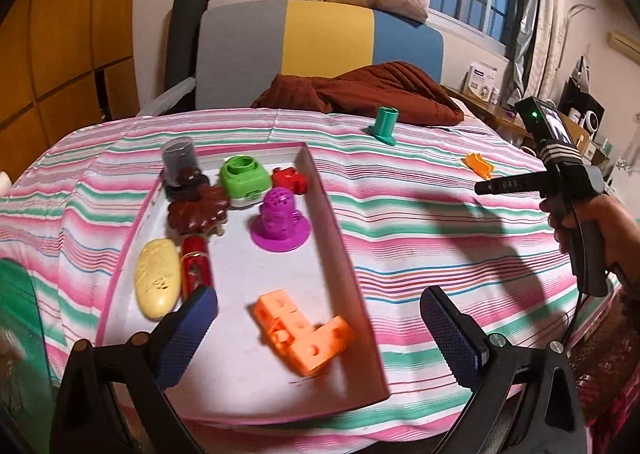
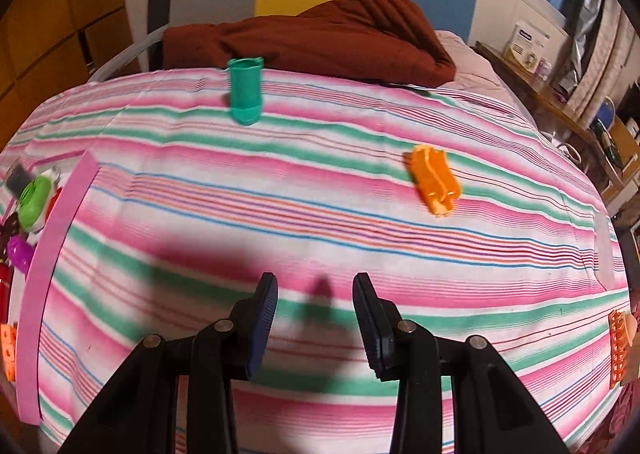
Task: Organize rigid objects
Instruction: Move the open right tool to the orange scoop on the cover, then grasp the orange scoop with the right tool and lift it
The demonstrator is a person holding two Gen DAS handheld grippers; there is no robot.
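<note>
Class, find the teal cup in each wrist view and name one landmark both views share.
Left wrist: teal cup upper centre-right, upright on the striped cloth.
Right wrist: teal cup upper centre-left, near the cloth's far edge.
Shared landmark: brown blanket behind the cup.

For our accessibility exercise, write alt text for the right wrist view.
An open, empty right gripper hovers over a pink, green and white striped cloth. Ahead lie an orange toy piece and, farther back, a green tube-shaped toy. A pink-edged tray of toys sits at far left.
</note>
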